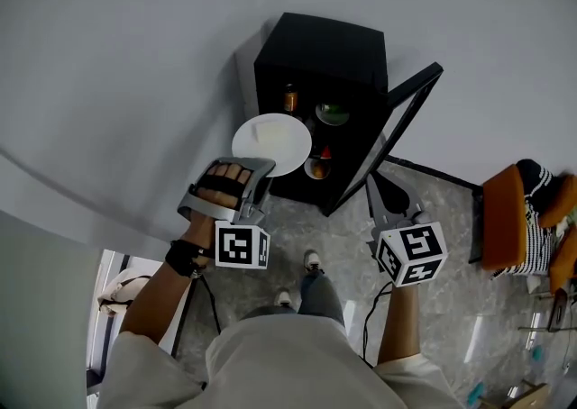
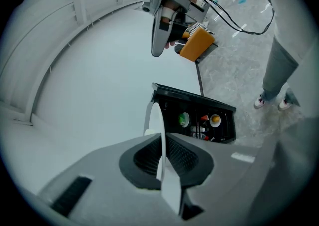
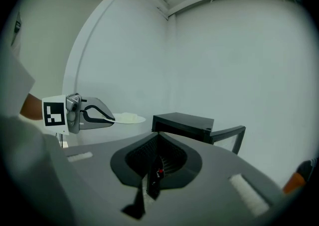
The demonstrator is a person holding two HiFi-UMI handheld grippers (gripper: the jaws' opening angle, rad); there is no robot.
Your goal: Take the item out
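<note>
White plate point(image 1: 271, 142) showed first in the head view, held out in front of the open black cabinet point(image 1: 320, 56) with a pale flat item point(image 1: 270, 132) lying on it. The left gripper point(image 1: 257, 167) had it by the near rim only. The right gripper point(image 1: 372, 182) hung beside the cabinet's glass door point(image 1: 410, 96), which stood swung wide; it carried nothing. Bowls and a bottle remained on the shelves inside.

In the left gripper view, the plate ran edge-on between the jaws, which were clamped tight on its rim. Beyond it sat the cabinet, with a green bowl point(image 2: 184, 119) and an orange bowl point(image 2: 215, 119) on a shelf.

From the right gripper view, that gripper's own jaws were pressed together with nothing between them. Across the frame the left gripper held the plate roughly level, well clear of the cabinet's top and front, so the item looked to be already out.

The hazards I would judge from this: the grip was on one edge of a smooth plate, so the plate's weight could lever it downward in the pads, or let it slip out. The pale item sat loose, and any tilt or a quick swing could slide it off. The open door stood close to the right gripper and could be knocked by it.
</note>
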